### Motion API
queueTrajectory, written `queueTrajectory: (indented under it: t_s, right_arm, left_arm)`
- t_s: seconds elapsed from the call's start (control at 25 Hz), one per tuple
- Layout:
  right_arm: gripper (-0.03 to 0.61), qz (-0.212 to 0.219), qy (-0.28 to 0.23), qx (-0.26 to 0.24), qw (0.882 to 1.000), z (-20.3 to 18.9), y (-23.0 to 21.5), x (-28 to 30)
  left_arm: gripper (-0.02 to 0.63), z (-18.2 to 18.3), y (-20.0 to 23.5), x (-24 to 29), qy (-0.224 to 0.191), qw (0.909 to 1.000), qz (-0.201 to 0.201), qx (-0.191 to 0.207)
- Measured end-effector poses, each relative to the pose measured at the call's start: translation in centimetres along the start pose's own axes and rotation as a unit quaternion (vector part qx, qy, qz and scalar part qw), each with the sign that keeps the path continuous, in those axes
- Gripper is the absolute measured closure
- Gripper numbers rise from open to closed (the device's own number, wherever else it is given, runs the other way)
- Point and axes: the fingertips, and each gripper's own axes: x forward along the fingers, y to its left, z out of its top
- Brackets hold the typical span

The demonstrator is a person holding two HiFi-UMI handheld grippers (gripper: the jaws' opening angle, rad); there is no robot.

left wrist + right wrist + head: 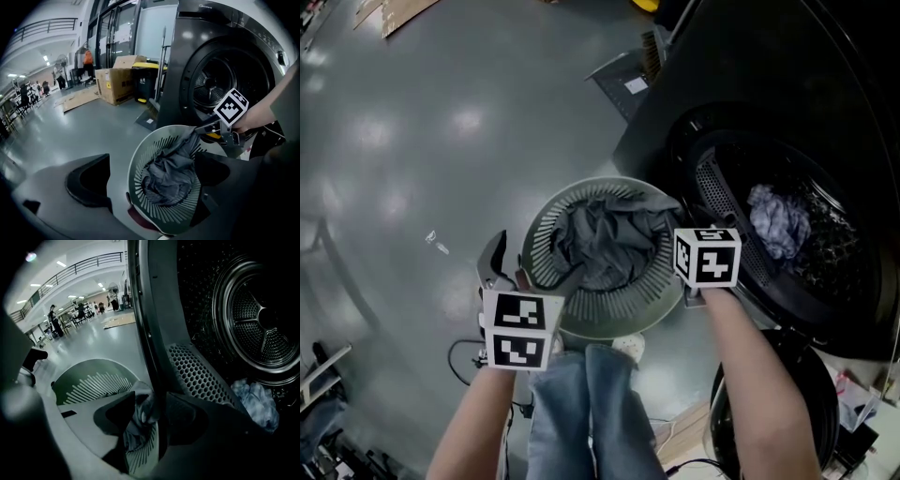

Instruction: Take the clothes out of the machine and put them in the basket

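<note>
A round grey slatted basket [546, 239] stands on the floor before the dark front-loading machine [825, 112]. A crumpled grey garment [605, 234] lies in the basket, one end drawn up to its right rim. My right gripper [145, 413] hangs over that rim by the machine's opening, jaws narrow with a fold of the grey garment [140, 406] pinched between them. A pale blue cloth [778, 220] lies inside the drum [262, 319]. My left gripper [508, 270] is at the basket's left rim, jaws wide open, with nothing in them.
The machine's door [769, 412] hangs open at the lower right. The person's jeans legs [591, 412] stand just behind the basket. A cable [459, 361] lies on the floor at left. Cardboard boxes [117, 84], a yellow-lidded bin [147, 79] and a dustpan [149, 117] stand left of the machine.
</note>
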Motion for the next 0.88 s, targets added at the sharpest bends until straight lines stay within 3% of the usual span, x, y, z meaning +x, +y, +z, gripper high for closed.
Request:
queueTrajectory:
  t_s: [0.16, 0.28, 0.48, 0.6, 0.76, 0.88]
  right_arm:
    - [0.490, -0.004, 0.021, -0.036, 0.999, -0.2, -0.1, 0.5]
    - [0.521, -0.006, 0.029, -0.072, 0.997, -0.5, -0.1, -0.1]
    - [0.561, 0.018, 0.026, -0.067, 0.997, -0.8, 0.2, -1.6]
    - [0.563, 0.070, 0.025, -0.076, 0.994, -1.0, 2.5, -2.5]
    - [0.561, 0.193, 0.045, -0.064, 0.978, -2.5, 7.4, -4.0]
    - [0.557, 0.207, 0.046, -0.051, 0.976, -3.1, 8.4, -4.7]
  left_arm:
    - [0.048, 0.0, 0.4, 0.3, 0.001, 1.0000, 0.004, -0.001]
    - [0.048, -0.2, 0.5, 0.1, 0.003, 1.0000, 0.006, -0.002]
    - [0.048, 0.1, 0.0, -0.7, 0.005, 1.0000, 0.005, -0.002]
    - [0.048, 0.3, -0.3, -1.2, 0.004, 1.0000, 0.002, -0.001]
    - [0.048, 0.4, -0.6, -1.9, 0.002, 1.0000, 0.000, 0.000]
    - [0.048, 0.3, -0.8, -2.4, 0.002, 1.0000, -0.002, 0.000]
